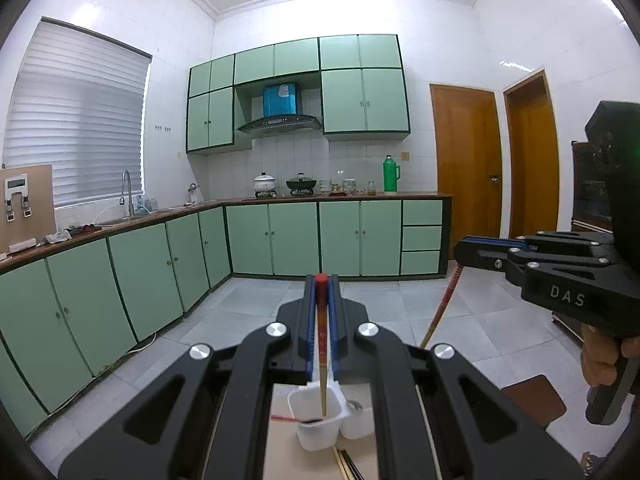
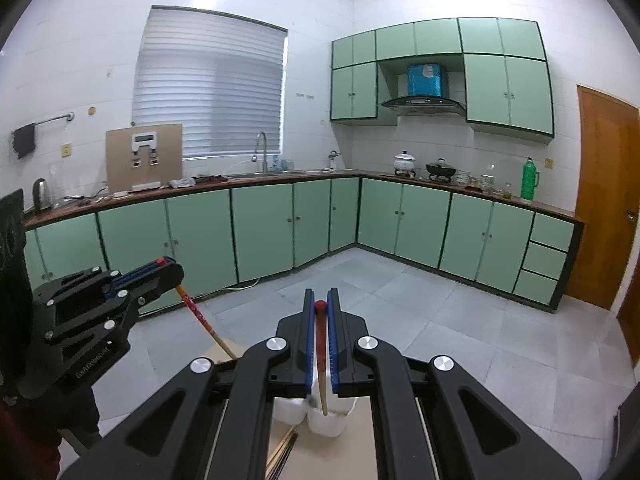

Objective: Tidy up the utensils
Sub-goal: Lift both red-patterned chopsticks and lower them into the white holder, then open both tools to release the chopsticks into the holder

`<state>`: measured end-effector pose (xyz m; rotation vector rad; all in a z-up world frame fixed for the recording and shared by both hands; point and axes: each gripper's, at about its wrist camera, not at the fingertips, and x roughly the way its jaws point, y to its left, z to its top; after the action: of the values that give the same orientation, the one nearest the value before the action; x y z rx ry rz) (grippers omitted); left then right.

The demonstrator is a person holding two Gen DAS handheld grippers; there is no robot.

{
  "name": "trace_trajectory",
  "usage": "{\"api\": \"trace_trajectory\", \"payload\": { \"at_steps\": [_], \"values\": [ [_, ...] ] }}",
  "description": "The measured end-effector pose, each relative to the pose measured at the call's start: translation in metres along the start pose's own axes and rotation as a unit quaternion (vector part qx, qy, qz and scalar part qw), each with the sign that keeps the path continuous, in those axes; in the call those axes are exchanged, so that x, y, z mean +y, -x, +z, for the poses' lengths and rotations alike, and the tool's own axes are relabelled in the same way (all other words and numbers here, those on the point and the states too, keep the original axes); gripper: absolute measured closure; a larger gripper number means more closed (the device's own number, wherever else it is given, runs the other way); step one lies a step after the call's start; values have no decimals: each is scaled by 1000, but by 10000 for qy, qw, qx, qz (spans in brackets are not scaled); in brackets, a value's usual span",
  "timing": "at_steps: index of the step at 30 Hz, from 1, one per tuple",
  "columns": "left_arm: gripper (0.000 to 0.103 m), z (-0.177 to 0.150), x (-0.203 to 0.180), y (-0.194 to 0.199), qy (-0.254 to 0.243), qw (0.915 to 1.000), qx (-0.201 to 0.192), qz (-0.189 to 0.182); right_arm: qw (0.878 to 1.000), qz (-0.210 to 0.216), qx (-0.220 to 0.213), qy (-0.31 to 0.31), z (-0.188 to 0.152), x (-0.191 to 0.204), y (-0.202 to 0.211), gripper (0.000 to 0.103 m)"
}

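Raised above two white cups (image 1: 320, 420) on the tabletop (image 1: 296, 456), left claw (image 1: 321, 280) and right claw (image 2: 320, 304), each clenched on a red-tipped chopstick (image 1: 322, 344).

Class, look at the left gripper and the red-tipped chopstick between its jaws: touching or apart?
Touching. In the left wrist view the left gripper has its blue pads closed against the red-tipped chopstick, which hangs down toward a white cup.

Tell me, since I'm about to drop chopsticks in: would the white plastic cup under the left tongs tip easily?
Probably. The white plastic cup looks thin and translucent, so likely light. The chopstick held in the left tongs is long, so leaning on the rim it might lever the cup over. The second cup beside it may brace it.
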<state>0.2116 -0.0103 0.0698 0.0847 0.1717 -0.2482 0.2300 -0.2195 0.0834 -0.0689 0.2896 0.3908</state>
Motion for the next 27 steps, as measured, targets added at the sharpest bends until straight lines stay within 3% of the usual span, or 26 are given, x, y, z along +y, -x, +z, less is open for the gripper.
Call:
{"api": "trace_trajectory", "payload": {
  "at_steps": [8,15,27],
  "values": [
    [98,-15,4,-64,27,9994,344,39,9995,-49,55,-297,1,-27,-49,97],
    [98,-38,18,-108,134,9974,707,37,9981,-94,468,-397,-24,-41,-94,97],
    [98,-71,38,-142,241,9927,1177,50,9934,-74,1007,-548,-59,-51,-133,97]
  ]
}}
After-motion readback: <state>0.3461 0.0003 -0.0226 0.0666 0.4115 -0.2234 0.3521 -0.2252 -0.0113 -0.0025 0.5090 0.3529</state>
